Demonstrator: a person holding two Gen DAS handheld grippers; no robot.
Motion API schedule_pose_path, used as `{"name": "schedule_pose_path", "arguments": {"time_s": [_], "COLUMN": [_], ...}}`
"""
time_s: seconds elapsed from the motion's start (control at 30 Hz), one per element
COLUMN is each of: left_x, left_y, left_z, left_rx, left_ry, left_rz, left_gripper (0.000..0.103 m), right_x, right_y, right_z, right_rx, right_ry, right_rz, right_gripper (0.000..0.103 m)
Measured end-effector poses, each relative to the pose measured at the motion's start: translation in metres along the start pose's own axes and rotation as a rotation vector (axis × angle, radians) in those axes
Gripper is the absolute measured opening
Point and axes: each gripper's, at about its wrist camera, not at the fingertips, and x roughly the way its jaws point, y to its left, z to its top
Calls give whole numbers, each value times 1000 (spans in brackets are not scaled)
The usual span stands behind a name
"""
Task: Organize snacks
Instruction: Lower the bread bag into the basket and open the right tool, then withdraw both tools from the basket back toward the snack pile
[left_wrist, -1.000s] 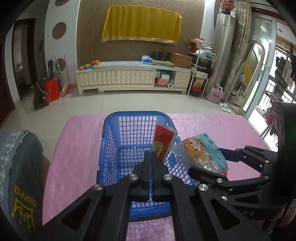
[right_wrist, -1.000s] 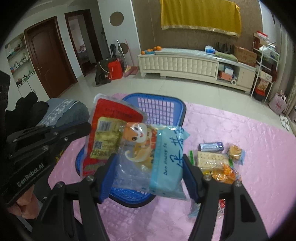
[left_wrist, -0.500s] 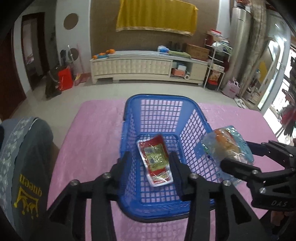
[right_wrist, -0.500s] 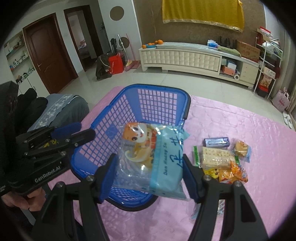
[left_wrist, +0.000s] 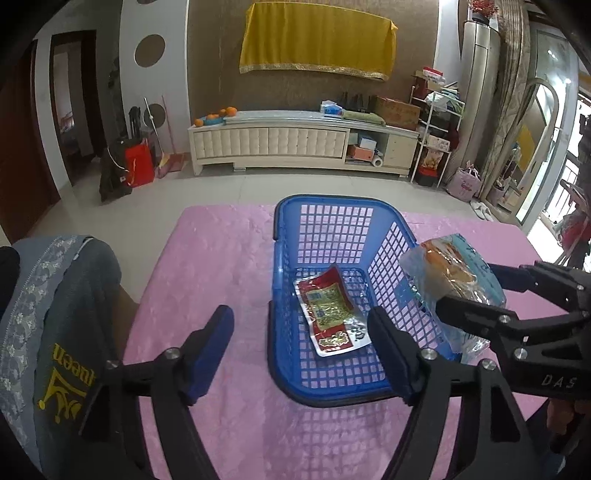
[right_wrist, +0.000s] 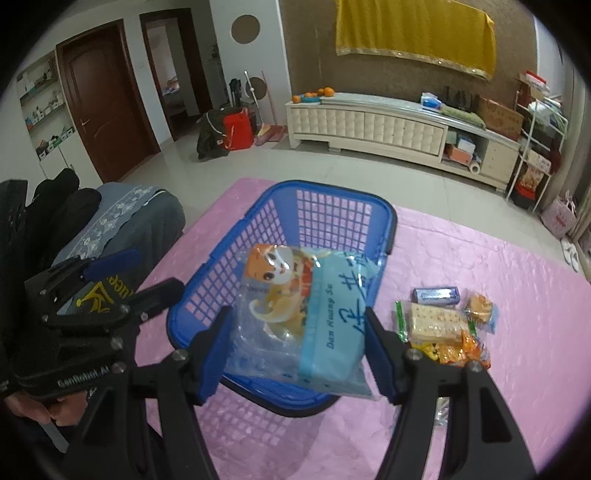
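Gripping a clear-and-blue snack bag (right_wrist: 303, 317) printed with an orange cartoon cat, the right gripper (right_wrist: 299, 343) has its two blue pads pressed against the bag's sides, and the bag hangs over the near right rim of the blue basket (right_wrist: 332, 206). In the left wrist view that same bag (left_wrist: 454, 280) shows just outside the basket's right wall, pinched in the right gripper's black fingers (left_wrist: 476, 314).

The left gripper (left_wrist: 301, 339) stands wide apart and holds nothing; its left pad is over the pink tablecloth (left_wrist: 207, 258) and its right pad is in front of the basket's near right corner. Between the pads, on the basket floor, lies a red snack packet (left_wrist: 330, 314) with a yellow label, flat and slightly askew, toward the near half of the basket (left_wrist: 291, 236).

The basket sits near the middle of the table, its far rim toward the table's far edge. On the tablecloth (right_wrist: 517, 295) to the right of the basket lies a small heap of snacks: a cracker pack (right_wrist: 437, 325) with green ends, a blue bar (right_wrist: 436, 294) just beyond it, a small orange-and-blue pouch (right_wrist: 480, 308) to its right, and orange wrappers (right_wrist: 454, 352) at the near side, touching the crackers. A grey embroidered chair cover (left_wrist: 55, 314) stands at the table's left edge.
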Motion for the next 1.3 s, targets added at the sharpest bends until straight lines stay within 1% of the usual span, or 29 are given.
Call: {"name": "schedule_pose_path", "arguments": {"time_s": [0.07, 0.2, 0.27, 0.47, 0.73, 0.83, 0.93, 0.97, 1.0, 1.17, 1.3], "left_x": [1, 5, 8, 19, 22, 20, 13, 10, 7, -10, -27], "left_y": [6, 15, 18, 23, 20, 19, 17, 16, 15, 8, -7], "left_z": [-1, -5, -6, -8, -10, -12, -12, -12, -11, -9, -7], "left_rx": [-8, -9, -10, -44, -41, -37, -19, -18, -22, -22, -5], "left_ry": [1, 6, 7, 30, 46, 51, 41, 38, 35, 9, -14], "left_rz": [-2, 2, 7, -8, -10, -5, 2, 5, 6, 0, -9], "left_gripper": [78, 79, 82, 82, 82, 82, 82, 82, 82, 82, 82], "right_x": [4, 14, 19, 34, 49, 51, 42, 38, 33, 3, -22], "right_y": [3, 6, 6, 4, 0, 0, 1, 1, 1, -1, -7], "right_z": [2, 3, 4, 2, -3, -5, -4, -3, -3, 0, -2], "right_rx": [-9, -17, -19, -21, -21, -19, -22, -20, -16, -5, 11], "right_ry": [6, 19, 29, 63, 107, 115, 88, 81, 72, 21, -15], "right_rz": [-2, -12, -16, -42, -60, -86, -86, -80, -73, -66, -69], "right_gripper": [71, 71, 71, 72, 72, 74, 76, 80, 82, 82, 84]}}
